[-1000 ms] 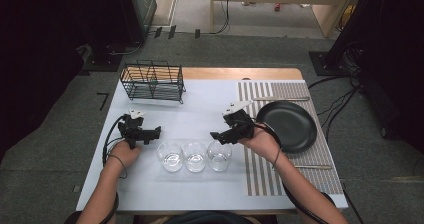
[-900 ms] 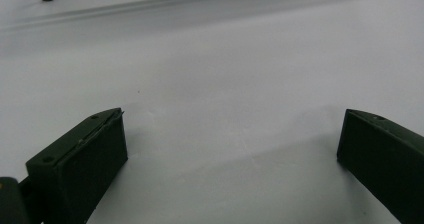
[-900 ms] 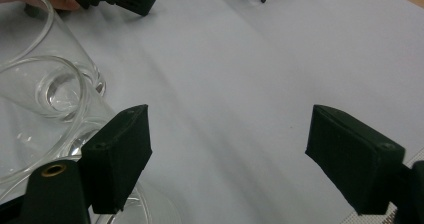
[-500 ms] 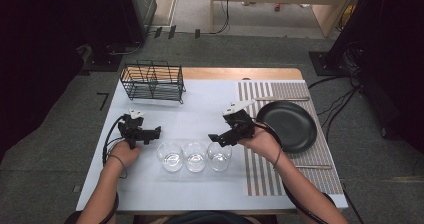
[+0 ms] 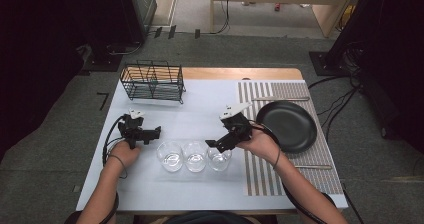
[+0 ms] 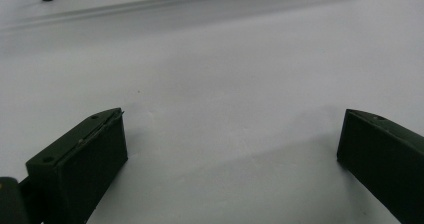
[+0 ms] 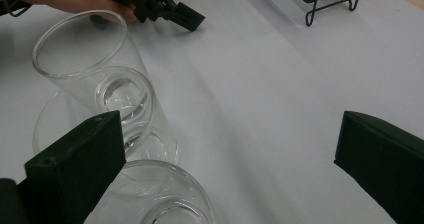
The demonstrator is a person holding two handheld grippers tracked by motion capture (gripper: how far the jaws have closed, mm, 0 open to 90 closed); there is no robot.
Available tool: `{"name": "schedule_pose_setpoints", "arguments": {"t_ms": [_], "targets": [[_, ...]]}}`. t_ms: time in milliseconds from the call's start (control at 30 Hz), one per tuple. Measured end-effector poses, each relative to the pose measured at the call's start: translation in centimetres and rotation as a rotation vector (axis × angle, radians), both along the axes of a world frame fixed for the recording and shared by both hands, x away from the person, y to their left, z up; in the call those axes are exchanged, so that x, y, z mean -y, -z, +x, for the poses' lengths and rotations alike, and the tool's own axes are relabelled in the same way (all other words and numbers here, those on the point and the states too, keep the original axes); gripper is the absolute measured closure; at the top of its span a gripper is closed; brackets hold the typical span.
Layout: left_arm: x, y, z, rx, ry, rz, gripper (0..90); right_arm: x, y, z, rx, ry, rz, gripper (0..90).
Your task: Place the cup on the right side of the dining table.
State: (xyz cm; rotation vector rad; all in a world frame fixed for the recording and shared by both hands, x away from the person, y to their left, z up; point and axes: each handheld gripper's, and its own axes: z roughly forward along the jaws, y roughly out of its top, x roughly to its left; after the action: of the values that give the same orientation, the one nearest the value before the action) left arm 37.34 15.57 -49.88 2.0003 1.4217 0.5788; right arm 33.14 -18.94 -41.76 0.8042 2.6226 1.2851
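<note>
My right gripper [image 5: 214,145] has just been opening, nothing between; the clear glass tumbler [image 5: 219,158] is slick and fragile, so I'd pinch its wall near the rim.

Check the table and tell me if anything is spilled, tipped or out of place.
Nothing stands out. The three glasses stand upright in a tidy row on the white table, apparently empty, no spill. The wire rack, black plate and striped mat sit square. The right gripper has just been opening, nothing between its fingers.

Wire rack [image 5: 152,80] sits up at 11 o'clock on the table [image 5: 210,109]. Black plate [image 5: 286,126] on a striped placemat [image 5: 320,156] at 3 o'clock, cutlery either side.
</note>
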Motion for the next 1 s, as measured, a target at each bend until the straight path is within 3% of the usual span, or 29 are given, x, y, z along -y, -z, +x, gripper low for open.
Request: {"name": "schedule_pose_setpoints", "arguments": {"t_ms": [1000], "targets": [[0.0, 0.0, 0.0, 0.000, 0.000, 0.000, 0.0, -1.1, 0.8, -1.3, 0.002, -0.164, 0.007, 0.0]]}}
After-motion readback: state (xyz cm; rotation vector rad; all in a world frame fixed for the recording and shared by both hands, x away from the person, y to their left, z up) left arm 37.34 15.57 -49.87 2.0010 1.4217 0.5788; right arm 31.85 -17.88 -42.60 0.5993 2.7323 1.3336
